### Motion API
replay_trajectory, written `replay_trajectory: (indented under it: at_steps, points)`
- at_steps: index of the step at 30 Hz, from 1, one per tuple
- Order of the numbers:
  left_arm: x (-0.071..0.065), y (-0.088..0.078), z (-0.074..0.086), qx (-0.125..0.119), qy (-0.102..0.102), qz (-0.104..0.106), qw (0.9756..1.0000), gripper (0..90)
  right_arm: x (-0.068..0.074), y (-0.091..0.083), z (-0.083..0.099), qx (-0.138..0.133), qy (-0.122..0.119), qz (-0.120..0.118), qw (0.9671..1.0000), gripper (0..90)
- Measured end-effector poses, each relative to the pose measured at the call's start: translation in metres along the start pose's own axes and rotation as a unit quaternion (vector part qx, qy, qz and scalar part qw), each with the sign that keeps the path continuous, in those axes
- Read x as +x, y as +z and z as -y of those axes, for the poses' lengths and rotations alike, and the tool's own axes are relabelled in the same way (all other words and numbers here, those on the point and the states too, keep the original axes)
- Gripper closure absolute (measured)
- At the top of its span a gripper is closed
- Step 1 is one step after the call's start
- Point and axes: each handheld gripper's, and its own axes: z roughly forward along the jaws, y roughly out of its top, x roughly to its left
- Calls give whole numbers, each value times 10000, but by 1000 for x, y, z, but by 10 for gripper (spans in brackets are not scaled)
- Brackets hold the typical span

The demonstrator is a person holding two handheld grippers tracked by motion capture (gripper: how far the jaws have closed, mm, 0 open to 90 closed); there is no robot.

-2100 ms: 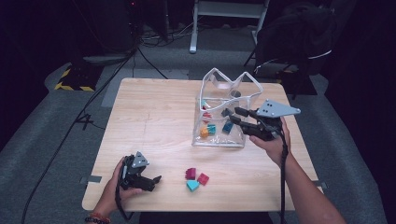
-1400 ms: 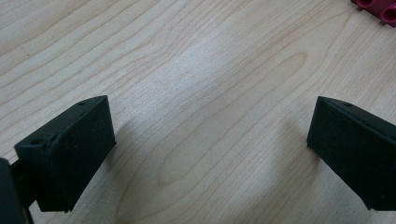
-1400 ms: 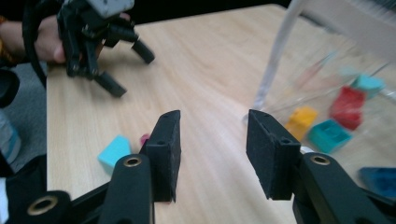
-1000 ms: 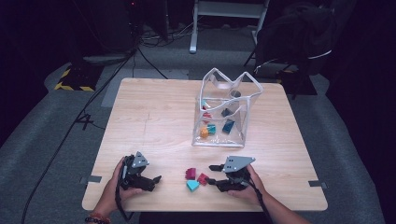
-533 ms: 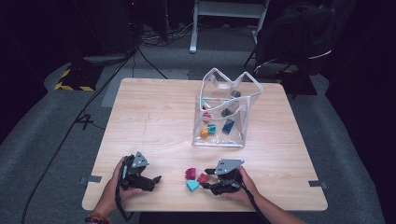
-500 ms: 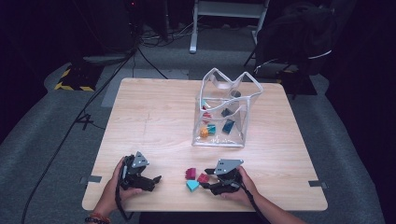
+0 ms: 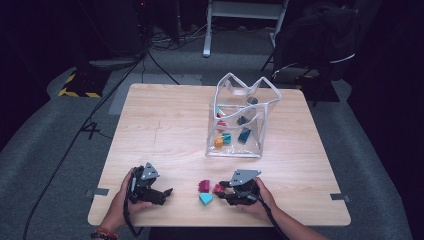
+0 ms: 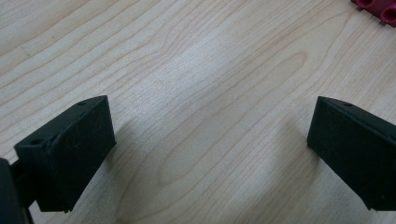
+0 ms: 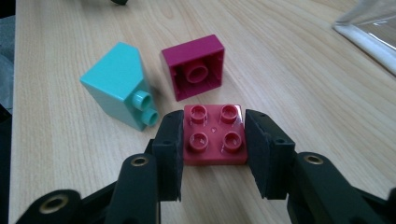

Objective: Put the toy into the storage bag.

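Observation:
Three toy bricks lie near the table's front edge: a magenta brick [image 7: 204,185] [image 9: 196,72] upside down, a teal sloped brick [image 7: 205,199] [image 9: 122,84] on its side, and a red four-stud brick [image 7: 218,188] [image 9: 215,135]. My right gripper [image 7: 221,190] [image 9: 214,140] has just been closing. Its pads now press on both sides of the red brick, which rests on the wood. At the front left, my left gripper [image 7: 165,194] [image 8: 210,140] lies open on the table with bare wood between its jaws. A corner of the magenta brick [image 8: 378,7] shows far ahead of it.
A clear plastic bag [image 7: 242,120] stands upright at the middle right of the wooden table [image 7: 165,120], with several small coloured bricks inside. Its edge [image 9: 369,28] shows at the top right of the right gripper view. A black chair [image 7: 315,35] stands beyond the table.
The right gripper came down from the bag to the front of the table, slid left to the red brick and closed on it. The left gripper stayed put.

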Motion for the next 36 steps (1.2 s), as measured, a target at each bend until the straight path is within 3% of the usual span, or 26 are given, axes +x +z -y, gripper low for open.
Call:
replay_trajectory:
  at_steps: [8, 14, 17, 19, 23, 36]
  points:
    - [0, 0, 0, 1, 4, -1, 10000, 11, -17, -31, 3, -338, 189, 113, 9992, 595]
    - [0, 0, 0, 9, 38, -15, 10000, 11, -33, -58, 4, -600, 265, 404, 9970, 595]
    - [1, 0, 0, 12, 45, -17, 10000, 11, -41, -66, 6, -599, 180, 700, 9956, 595]
    - [1, 0, 0, 11, 52, -19, 10000, 11, -47, -70, 8, -624, 279, 752, 9948, 595]
    - [0, 0, 0, 8, 20, -7, 10000, 11, -56, -79, 10, -676, 306, 1014, 9921, 595]
    - [0, 0, 0, 10, 36, -15, 10000, 11, -76, -112, 6, -1071, 527, 1481, 9817, 595]
